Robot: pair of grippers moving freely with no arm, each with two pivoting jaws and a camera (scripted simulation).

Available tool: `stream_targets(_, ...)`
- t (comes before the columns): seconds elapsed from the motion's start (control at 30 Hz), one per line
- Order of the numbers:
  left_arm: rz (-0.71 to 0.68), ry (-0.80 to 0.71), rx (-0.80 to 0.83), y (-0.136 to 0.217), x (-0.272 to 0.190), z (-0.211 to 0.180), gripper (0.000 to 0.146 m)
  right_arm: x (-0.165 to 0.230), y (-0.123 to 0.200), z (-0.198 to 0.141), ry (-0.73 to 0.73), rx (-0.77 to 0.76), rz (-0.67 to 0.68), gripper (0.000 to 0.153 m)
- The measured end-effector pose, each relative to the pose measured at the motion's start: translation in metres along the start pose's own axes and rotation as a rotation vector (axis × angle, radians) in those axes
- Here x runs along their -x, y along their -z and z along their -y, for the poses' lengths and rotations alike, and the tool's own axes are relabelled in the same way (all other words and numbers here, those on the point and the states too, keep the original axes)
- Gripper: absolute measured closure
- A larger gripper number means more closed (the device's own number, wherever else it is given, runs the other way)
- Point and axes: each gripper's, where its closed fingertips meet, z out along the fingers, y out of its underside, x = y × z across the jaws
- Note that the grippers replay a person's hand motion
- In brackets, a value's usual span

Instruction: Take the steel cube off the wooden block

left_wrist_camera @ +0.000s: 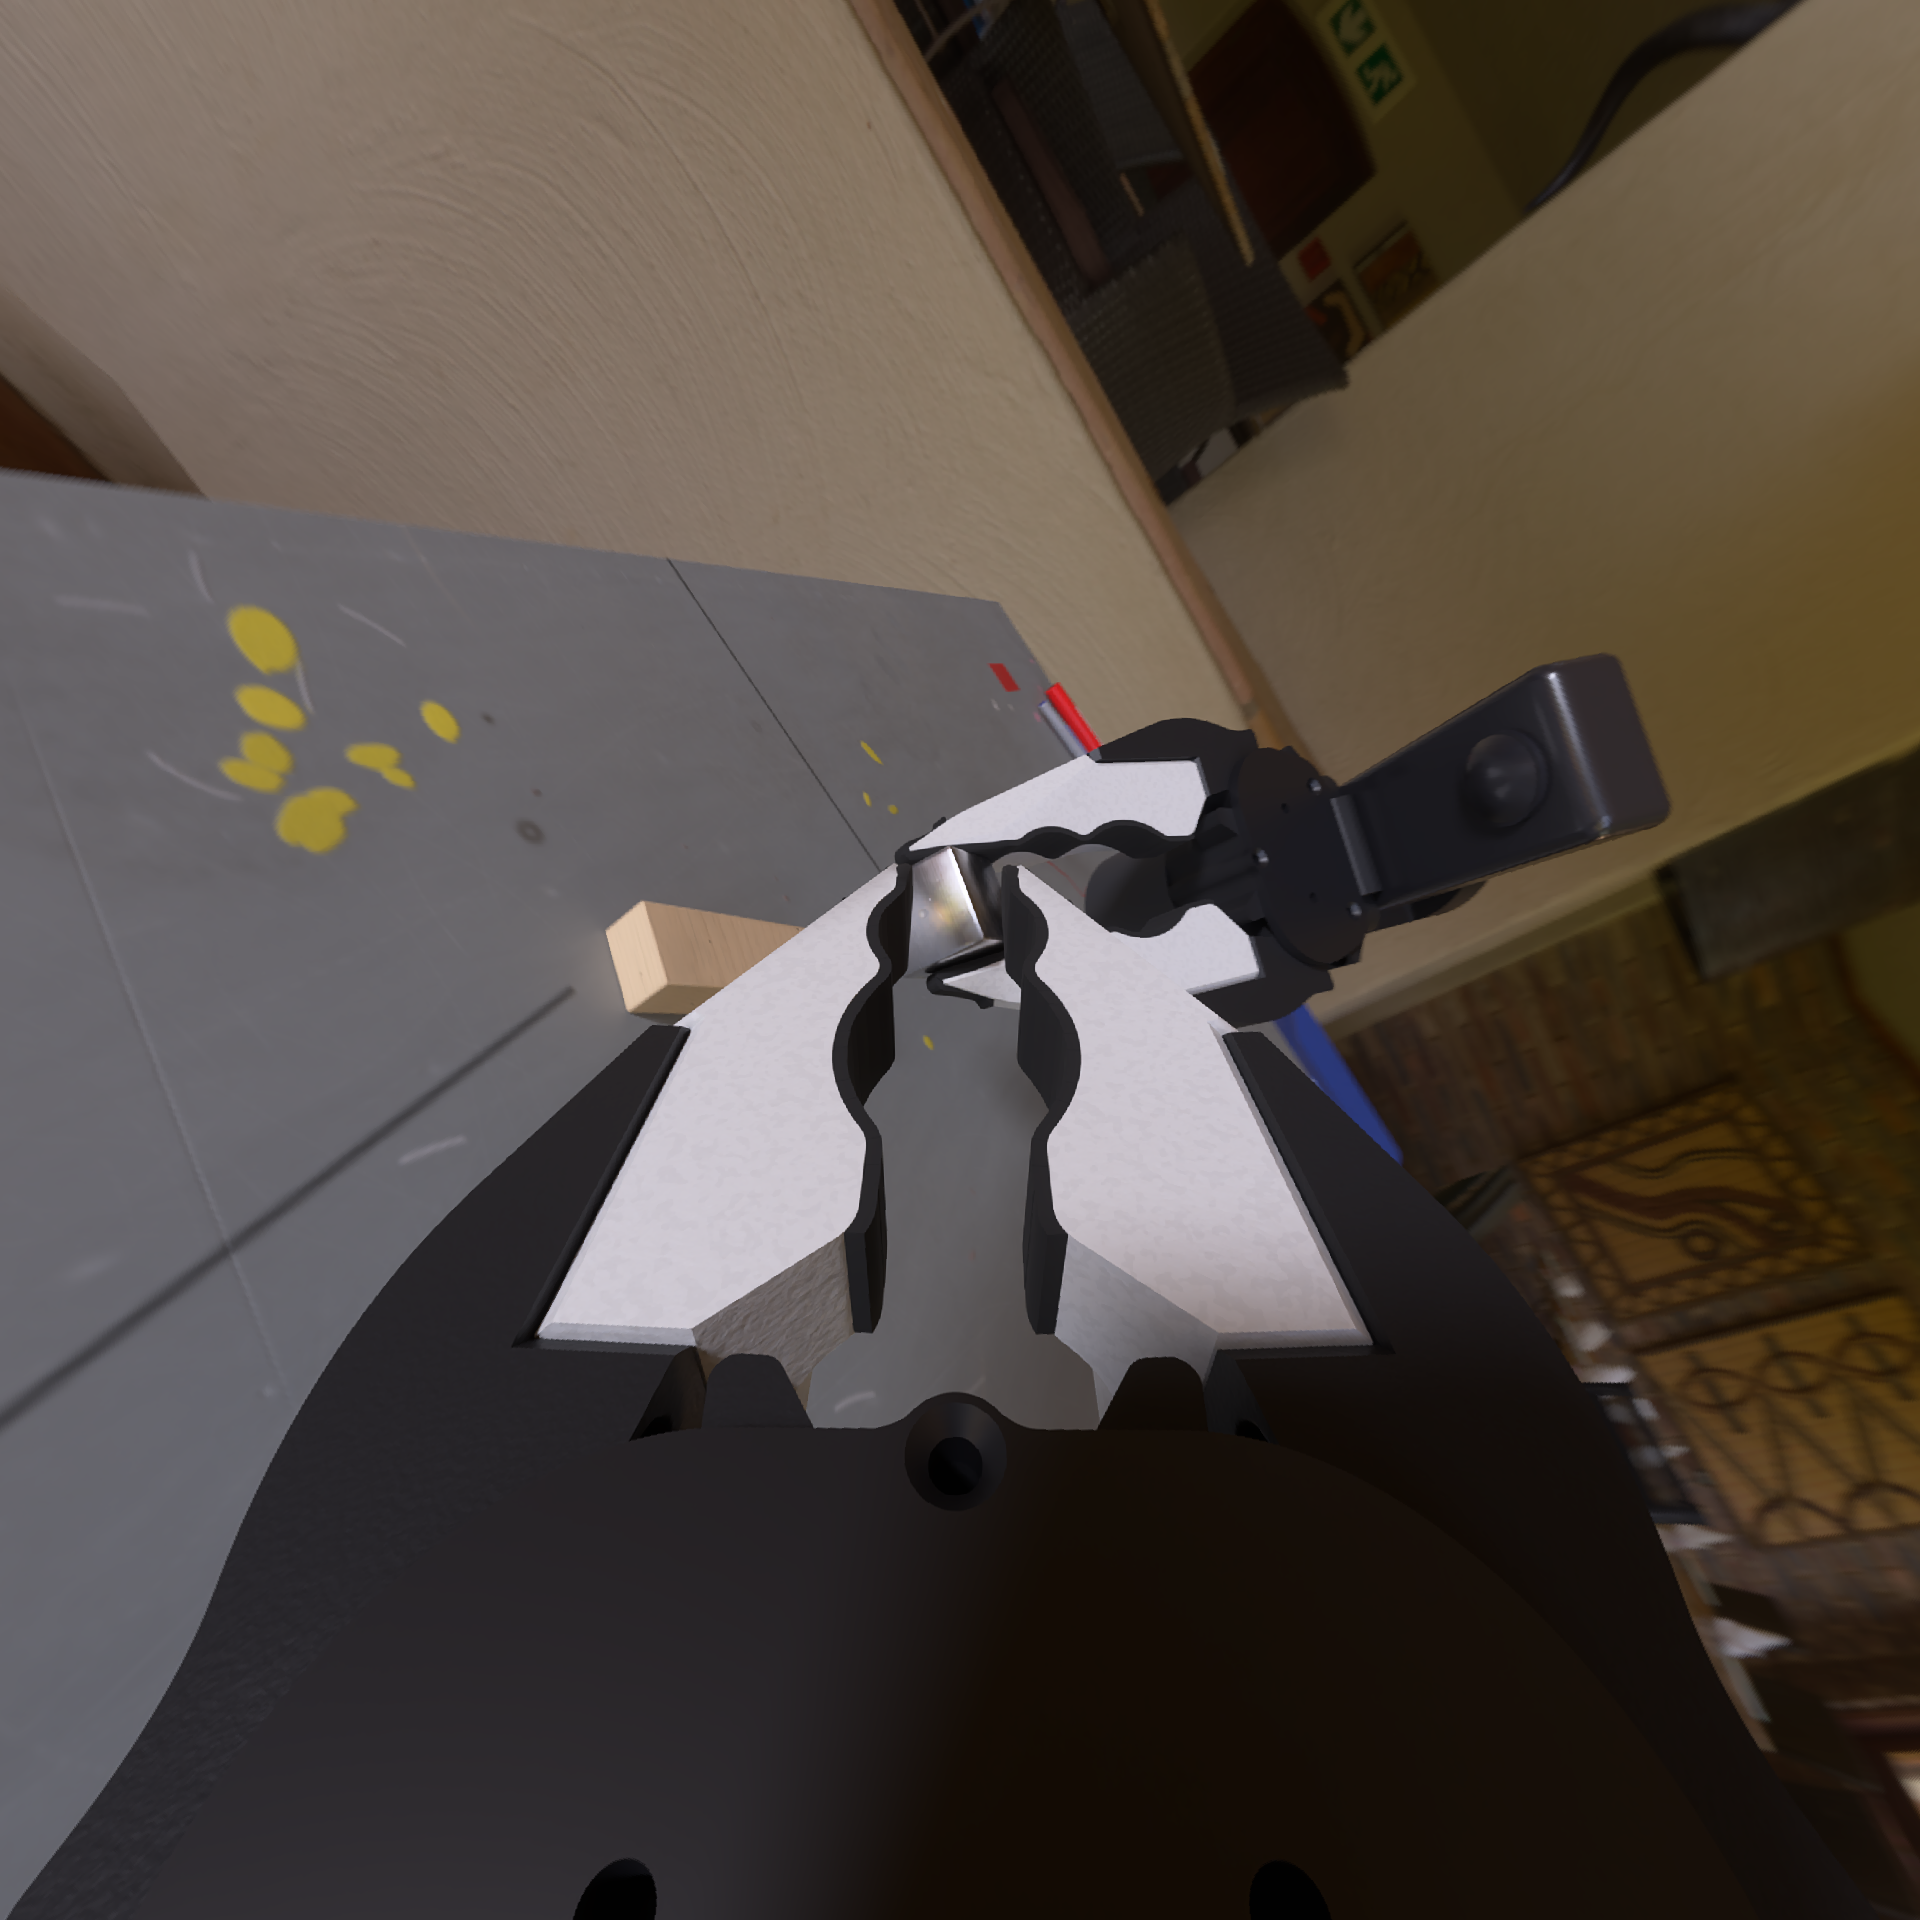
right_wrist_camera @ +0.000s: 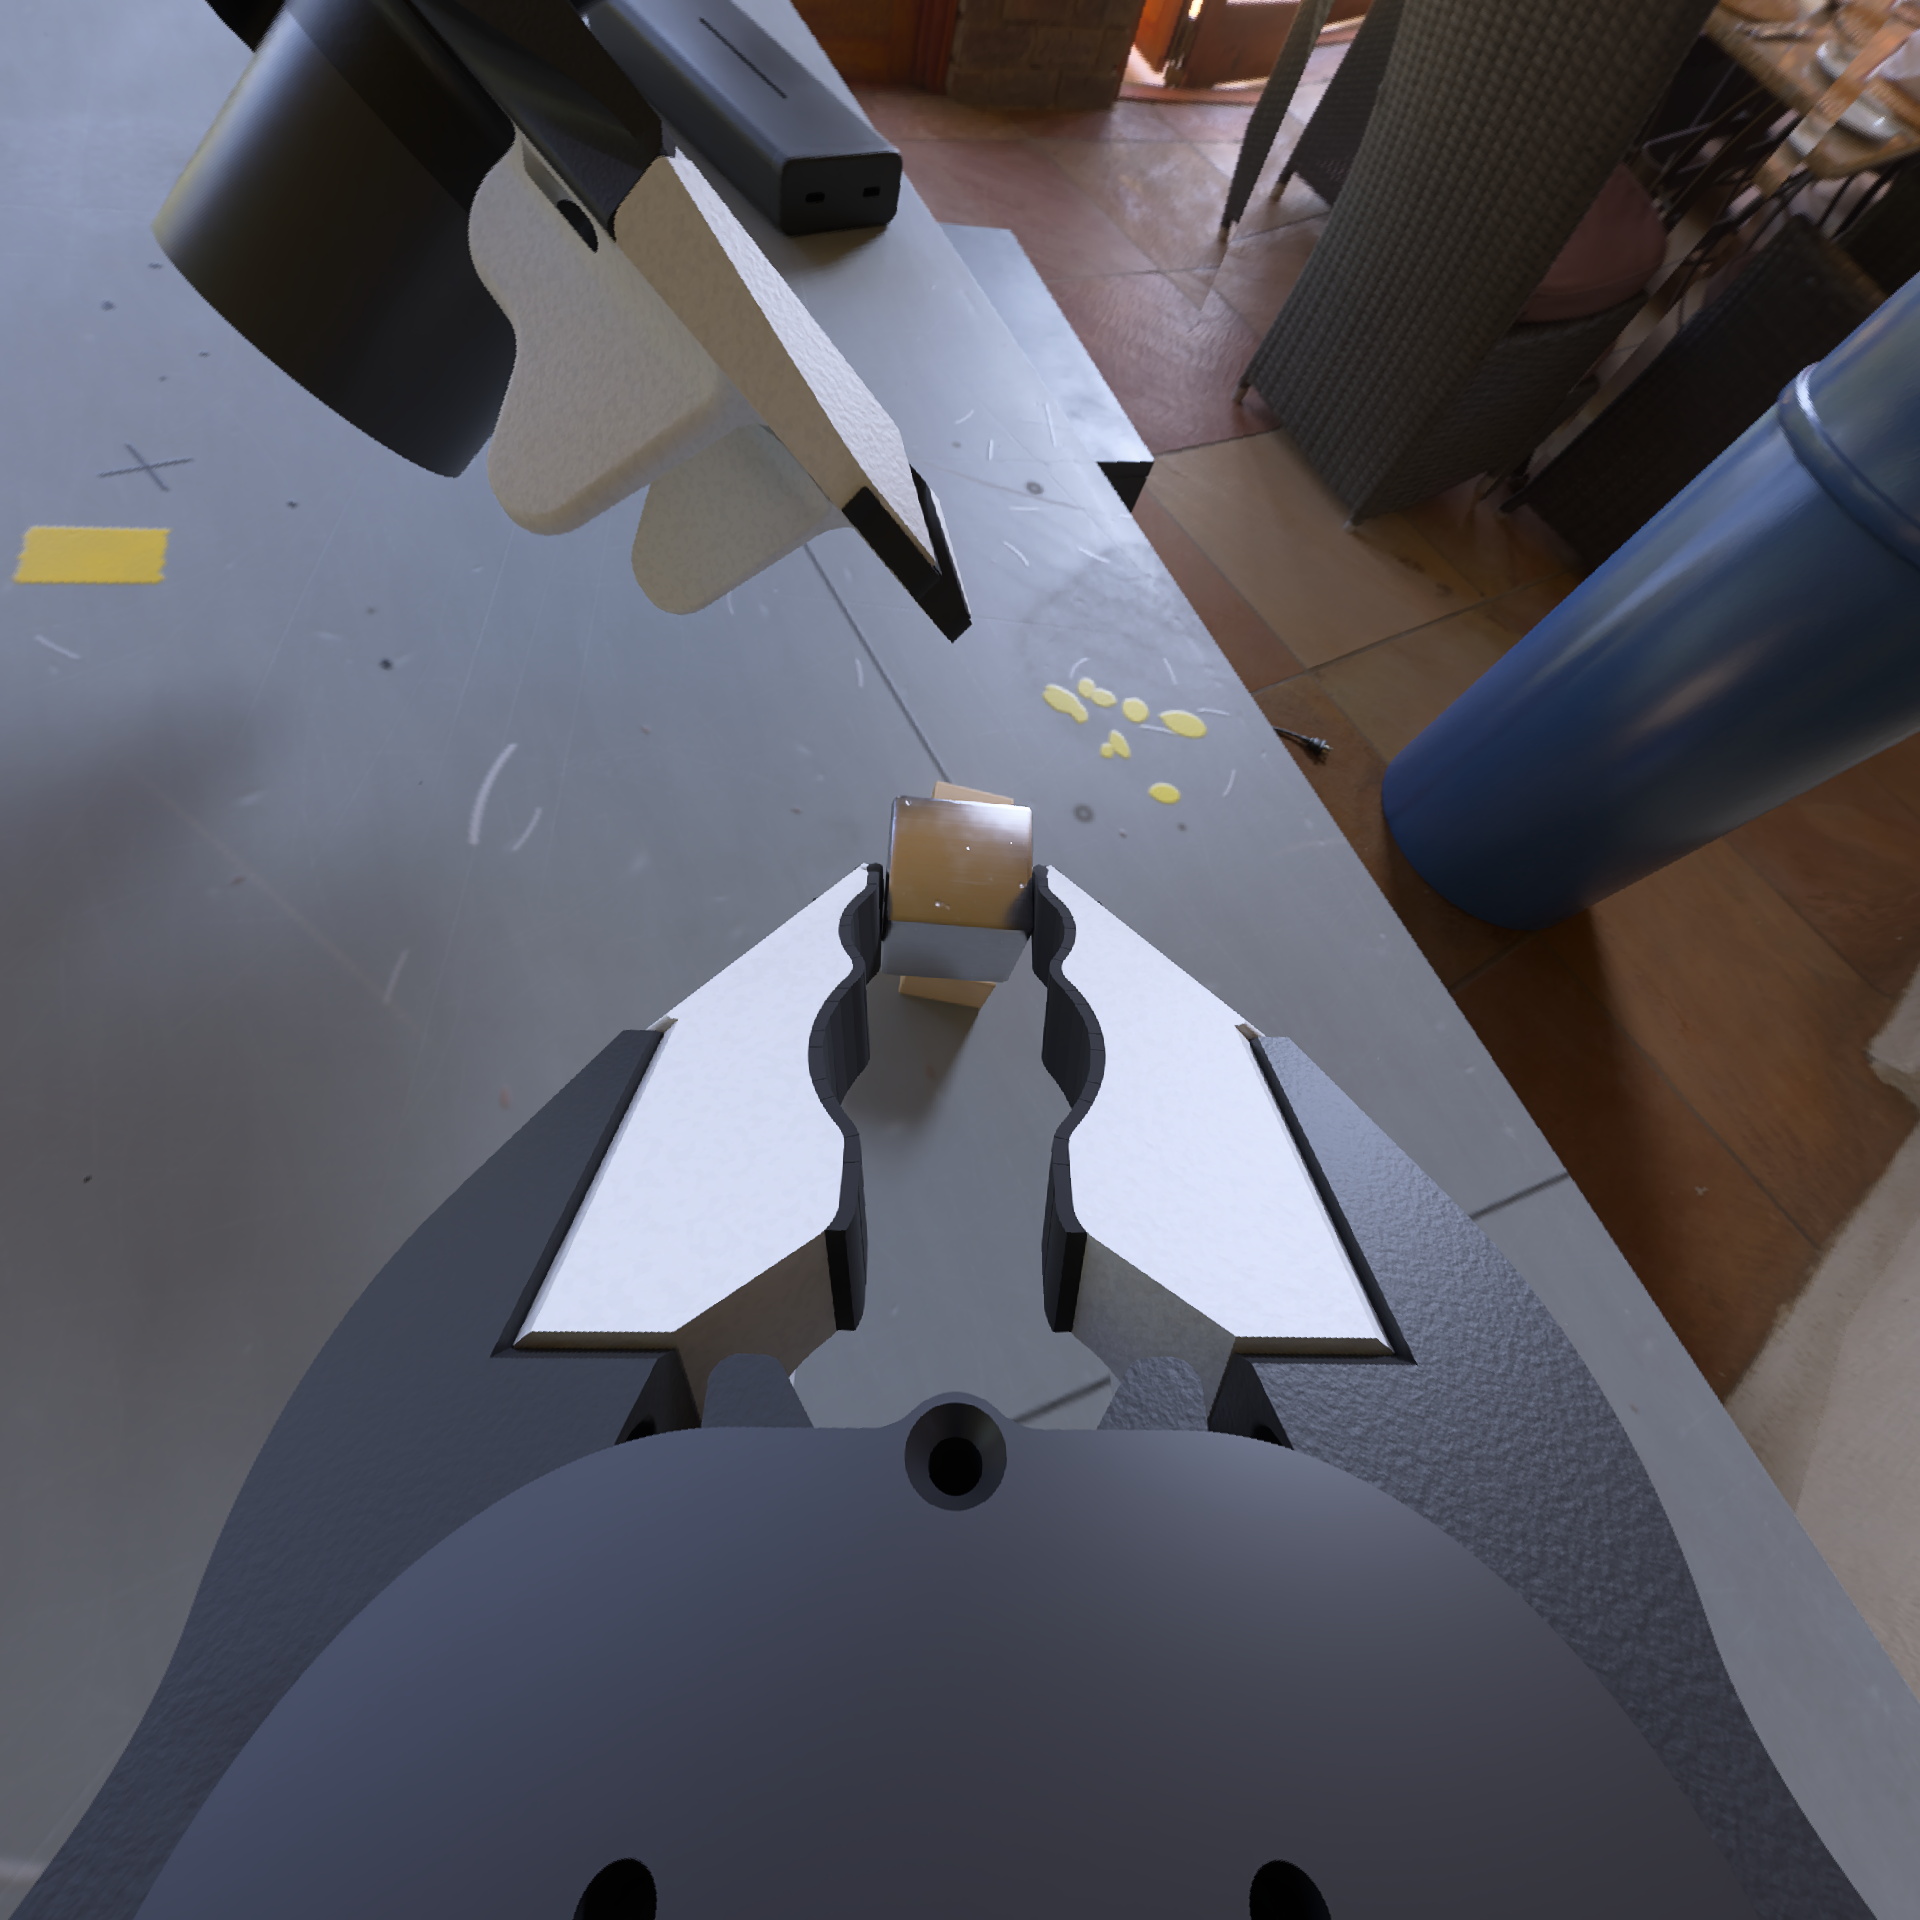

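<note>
My right gripper is shut on the shiny steel cube, one fingertip on each side. The light wooden block lies on the grey table directly under the cube and peeks out in front of and behind it. I cannot tell whether the cube touches the block. In the left wrist view the cube shows beyond my left gripper, whose fingers are apart and hold nothing. The block sticks out to the left there. In the right wrist view my left gripper hovers above and beyond the cube, clear of it.
The grey table has yellow paint spots and a yellow tape strip. Its edge runs close on the right of the cube. A blue barrel and wicker chairs stand on the floor beyond it.
</note>
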Motion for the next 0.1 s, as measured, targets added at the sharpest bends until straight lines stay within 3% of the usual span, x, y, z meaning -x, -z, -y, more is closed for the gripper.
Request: stream_targets(0.1,-0.028,0.060,0.012,-0.0008,0.0023,-0.0045,0.129,0.0008,0.0022,-0.0057,-0.005,0.027,0.028,0.124)
